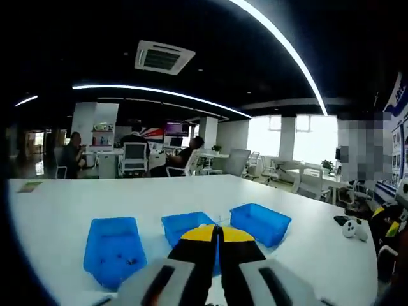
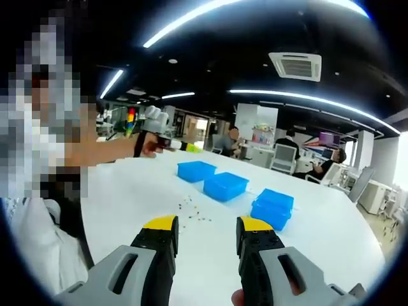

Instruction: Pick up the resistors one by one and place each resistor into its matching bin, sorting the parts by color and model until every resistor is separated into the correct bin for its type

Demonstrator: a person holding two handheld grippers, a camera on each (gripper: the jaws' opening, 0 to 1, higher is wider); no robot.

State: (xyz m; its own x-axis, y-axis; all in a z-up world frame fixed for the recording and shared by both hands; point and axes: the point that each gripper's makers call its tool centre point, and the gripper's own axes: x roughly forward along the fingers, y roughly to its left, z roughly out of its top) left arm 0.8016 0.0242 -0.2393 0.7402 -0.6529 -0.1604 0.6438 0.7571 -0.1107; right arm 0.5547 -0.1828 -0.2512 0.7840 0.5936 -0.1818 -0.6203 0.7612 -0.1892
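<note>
Nearest in the left gripper view, left gripper (image 1: pixel 218 231) with yellow-tipped black jaws pressed together, clenched, nothing visibly pinched between the tips. Just past the tips, 3 blue bins on a white table (image 1: pixel 57 210): left bin (image 1: pixel 113 248) nearest, with a few small dark specks on its floor, too small to tell as resistors; middle bin (image 1: pixel 185 226) partly hidden behind the jaws; right bin (image 1: pixel 260 222) beside it. Further right on the tabletop, a small white object (image 1: pixel 350 228) near the edge. Beyond the table, office desks and chairs, seated people (image 1: pixel 71 155), a square ceiling vent (image 1: pixel 163 58) and long curved light strips overhead. Nearest in the right gripper view, right gripper (image 2: pixel 207 224) with jaws spread well apart, released, holding nothing, white tabletop showing in the gap. Just ahead of the left jaw, a loose scatter of tiny resistors (image 2: pixel 190 210) lying on the table (image 2: pixel 127 191), short of the bins. Further on, the same 3 blue bins in a diagonal row: nearest one (image 2: pixel 273 208) right of the jaws, middle one (image 2: pixel 224 185), far one (image 2: pixel 196 170). At left, a person's arm reaching over the table, hand (image 2: pixel 150 144) wrapped around another gripper (image 2: pixel 175 145) with yellow tips, held above the table's far side, apart from the bins; open or closed, cannot tell. Behind, desks, chairs and seated people.
</note>
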